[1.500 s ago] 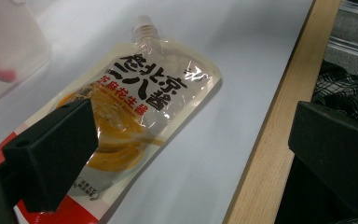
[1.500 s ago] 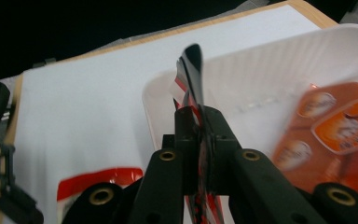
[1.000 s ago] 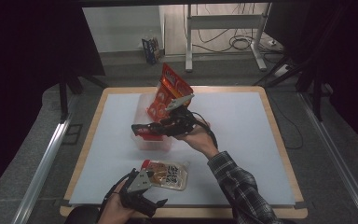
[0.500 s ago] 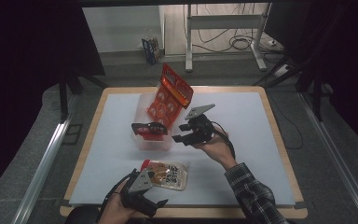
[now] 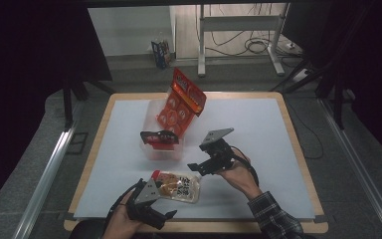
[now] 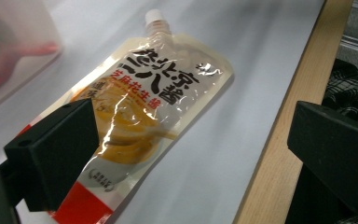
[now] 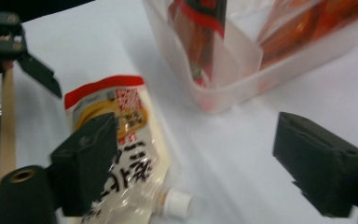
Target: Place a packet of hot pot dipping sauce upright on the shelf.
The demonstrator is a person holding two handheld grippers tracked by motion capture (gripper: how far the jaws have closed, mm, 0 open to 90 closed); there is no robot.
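High view first: I see my right gripper point(image 5: 197, 167) just right of the sauce pouch point(image 5: 176, 185), its jaws spread with nothing between them; they have just been opening. The pouch lies flat on the white table point(image 5: 258, 129) near the near edge, its cap end towards that gripper. My left gripper point(image 5: 155, 211) sits at the pouch's left end, jaws apart. Beyond the pouch stands a clear plastic bin point(image 5: 160, 149) holding an upright orange snack bag point(image 5: 181, 102) and a dark red packet point(image 5: 159, 138).

Left gripper view: the pouch point(image 6: 140, 121) lies between my spread jaws, beside the left one; whether it touches I cannot tell. It is glossy and translucent, with black lettering, a red bottom band and a white cap.

Right gripper view: the pouch point(image 7: 121, 149) lies partly behind my left jaw, cap pointing into the open gap. The bin point(image 7: 242, 70) stands just beyond, and the other gripper point(image 7: 32, 65) shows far left.
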